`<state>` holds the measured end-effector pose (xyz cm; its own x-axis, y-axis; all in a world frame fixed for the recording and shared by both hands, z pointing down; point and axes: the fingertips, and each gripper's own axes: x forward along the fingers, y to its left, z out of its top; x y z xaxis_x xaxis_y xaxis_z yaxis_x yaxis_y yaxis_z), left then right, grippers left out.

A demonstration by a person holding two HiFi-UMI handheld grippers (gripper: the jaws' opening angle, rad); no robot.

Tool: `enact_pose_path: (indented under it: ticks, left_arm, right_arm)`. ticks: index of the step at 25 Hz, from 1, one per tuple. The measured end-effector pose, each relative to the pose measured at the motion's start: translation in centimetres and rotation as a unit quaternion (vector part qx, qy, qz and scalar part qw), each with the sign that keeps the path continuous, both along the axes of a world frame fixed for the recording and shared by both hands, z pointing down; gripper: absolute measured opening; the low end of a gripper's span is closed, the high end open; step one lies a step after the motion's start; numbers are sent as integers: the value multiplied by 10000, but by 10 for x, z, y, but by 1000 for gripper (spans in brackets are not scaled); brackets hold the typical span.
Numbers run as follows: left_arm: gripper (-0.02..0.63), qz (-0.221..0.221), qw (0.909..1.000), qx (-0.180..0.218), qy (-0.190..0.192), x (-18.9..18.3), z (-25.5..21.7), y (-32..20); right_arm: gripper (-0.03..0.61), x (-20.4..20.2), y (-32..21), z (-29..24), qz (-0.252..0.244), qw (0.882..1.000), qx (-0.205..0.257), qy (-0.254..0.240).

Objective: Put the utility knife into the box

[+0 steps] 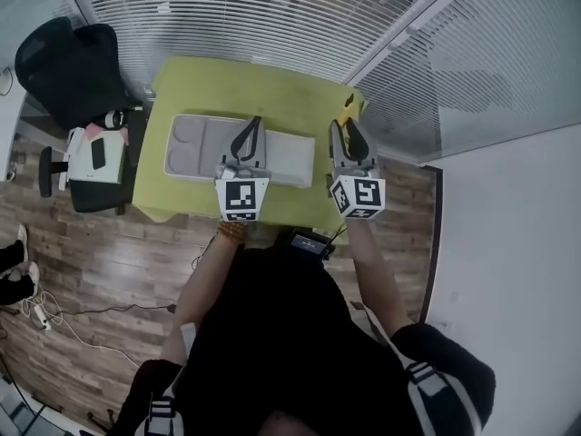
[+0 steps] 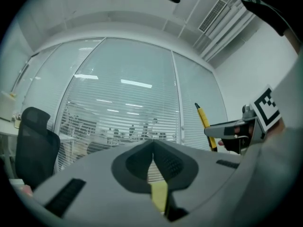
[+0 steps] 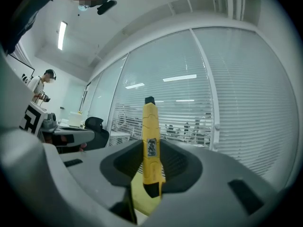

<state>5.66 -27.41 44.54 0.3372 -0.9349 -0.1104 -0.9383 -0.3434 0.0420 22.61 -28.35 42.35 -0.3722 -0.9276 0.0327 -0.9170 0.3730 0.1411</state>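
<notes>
My right gripper [image 1: 350, 127] is shut on a yellow utility knife [image 3: 150, 143], which stands upright between the jaws with its black tip pointing up. In the head view the knife [image 1: 348, 108] pokes out over the right end of the green table [image 1: 236, 89]. The grey shallow box [image 1: 192, 145] lies on the table, to the left of the knife. My left gripper [image 1: 253, 127] hovers over the box's middle, shut with nothing in it; its jaws meet in the left gripper view [image 2: 152, 144]. That view also shows the knife [image 2: 204, 119] raised off to the right.
A black office chair [image 1: 68, 66] and a small stand with items [image 1: 95, 157] sit left of the table. Glass walls with blinds [image 1: 272, 16] run behind and to the right. A dark device [image 1: 309, 242] hangs at the table's near edge. Cables [image 1: 54, 321] lie on the wooden floor.
</notes>
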Motion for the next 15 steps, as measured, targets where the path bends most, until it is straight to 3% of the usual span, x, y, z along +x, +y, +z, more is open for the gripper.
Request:
enact_pose_path:
  ticks: [15]
  left_arm:
    - [12,107,9994,-134,-307,9,13,6]
  right_arm:
    - [106,-5,-2,17,-285,9994,-111,162]
